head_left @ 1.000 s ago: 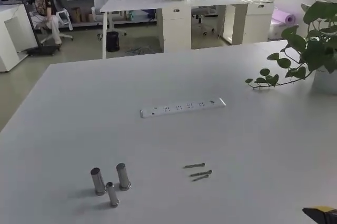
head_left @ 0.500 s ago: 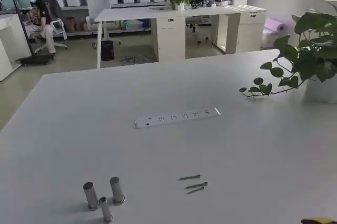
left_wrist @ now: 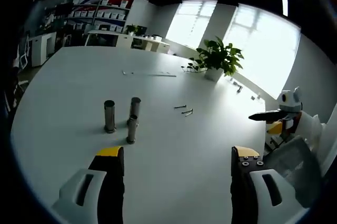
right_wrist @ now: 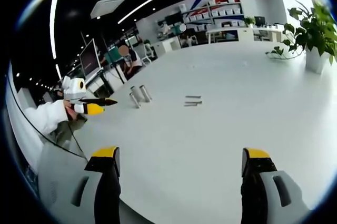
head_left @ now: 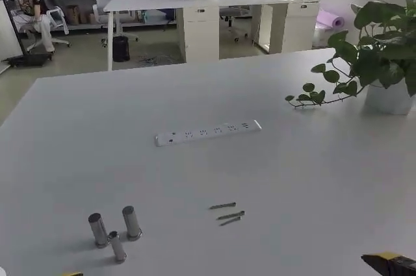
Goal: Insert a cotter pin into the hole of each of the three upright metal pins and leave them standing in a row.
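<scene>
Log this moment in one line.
left gripper open | right gripper open | three metal pins upright, clustered | cotter pins loose on table

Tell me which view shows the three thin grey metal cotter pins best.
Head view: the three thin grey metal cotter pins lie flat near the centre, each countable. Both gripper views show them as tiny, distant streaks.
</scene>
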Available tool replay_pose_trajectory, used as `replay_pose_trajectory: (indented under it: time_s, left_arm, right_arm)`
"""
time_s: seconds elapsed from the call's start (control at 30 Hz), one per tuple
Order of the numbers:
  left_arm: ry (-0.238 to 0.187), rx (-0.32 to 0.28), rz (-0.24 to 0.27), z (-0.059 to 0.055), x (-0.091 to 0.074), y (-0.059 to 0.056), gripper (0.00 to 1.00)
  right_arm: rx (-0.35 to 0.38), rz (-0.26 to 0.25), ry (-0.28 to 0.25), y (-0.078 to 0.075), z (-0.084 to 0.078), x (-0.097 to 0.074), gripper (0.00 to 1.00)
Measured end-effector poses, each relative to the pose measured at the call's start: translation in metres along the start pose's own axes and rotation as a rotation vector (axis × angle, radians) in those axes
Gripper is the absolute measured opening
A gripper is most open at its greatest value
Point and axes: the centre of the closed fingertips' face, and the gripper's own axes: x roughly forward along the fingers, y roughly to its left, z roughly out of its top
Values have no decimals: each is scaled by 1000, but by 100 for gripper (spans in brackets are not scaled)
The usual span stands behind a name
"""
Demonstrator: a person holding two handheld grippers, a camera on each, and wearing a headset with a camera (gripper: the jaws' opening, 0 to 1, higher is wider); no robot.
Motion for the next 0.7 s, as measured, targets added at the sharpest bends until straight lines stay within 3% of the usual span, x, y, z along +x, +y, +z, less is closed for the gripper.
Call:
replay_pose_trajectory:
  time_s: [0.5, 0.7]
  left_arm:
    - [22, 98, 1, 18, 30, 18, 77]
    - [13, 96, 0, 25, 39, 21, 75]
  right_arm:
    - [-11, 10, 47, 9, -6, 6, 94]
    - [-14, 29, 38, 13, -3, 8, 94]
